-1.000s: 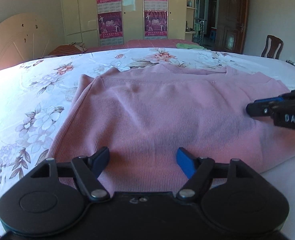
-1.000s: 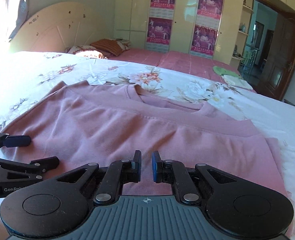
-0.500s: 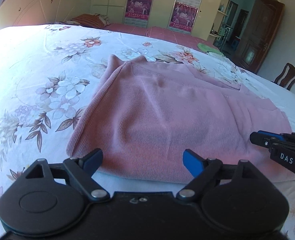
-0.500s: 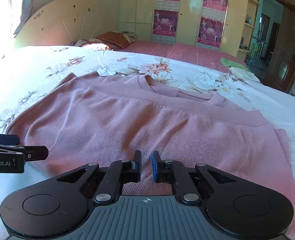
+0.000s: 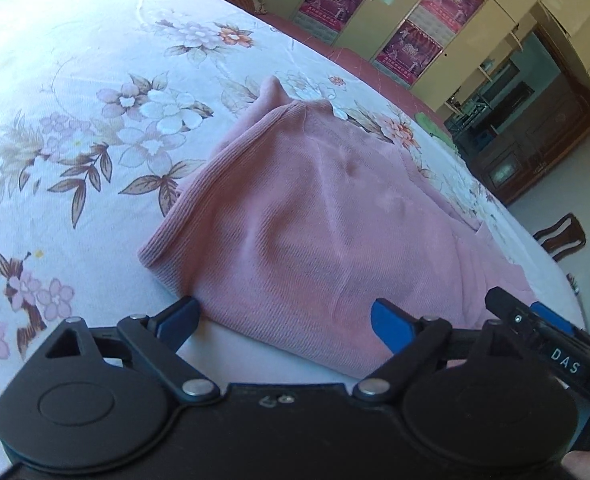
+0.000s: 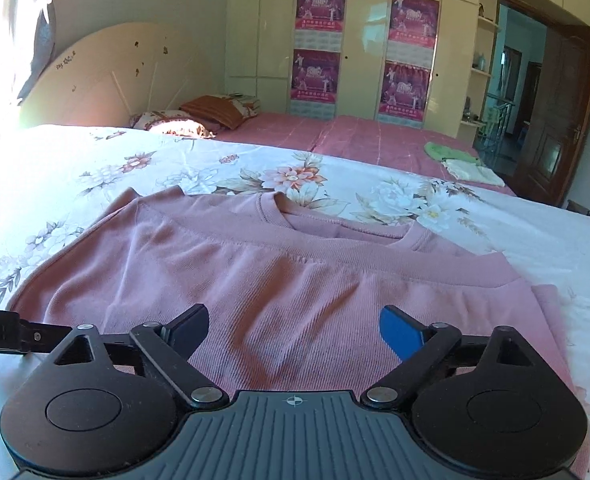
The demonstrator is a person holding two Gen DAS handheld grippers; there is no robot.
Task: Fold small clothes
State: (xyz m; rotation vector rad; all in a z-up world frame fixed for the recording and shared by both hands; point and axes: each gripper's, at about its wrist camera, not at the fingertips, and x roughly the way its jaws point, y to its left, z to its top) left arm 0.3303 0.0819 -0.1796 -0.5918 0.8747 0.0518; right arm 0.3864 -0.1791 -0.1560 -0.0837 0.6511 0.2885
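A pink knit sweater (image 5: 315,224) lies on the floral bedsheet (image 5: 95,120), its lower part folded up towards the collar (image 6: 335,228). My left gripper (image 5: 285,320) is open and empty, its fingers at the near folded edge by the sweater's left corner. My right gripper (image 6: 295,328) is open and empty over the near edge of the sweater (image 6: 295,288). The right gripper's tip shows at the right of the left wrist view (image 5: 535,320). The left gripper's tip shows at the left edge of the right wrist view (image 6: 11,330).
The bed stretches far to the left and back. A second bed with a red cover (image 6: 355,140), pillows (image 6: 199,114) and folded green and white cloths (image 6: 459,160) stands behind. Wardrobes (image 6: 367,48), a dark door (image 6: 555,120) and a wooden chair (image 5: 561,236) lie beyond.
My right gripper has opened; it was shut before. My left gripper has swung left to the sweater's near left corner and tilted. The sweater lies as before.
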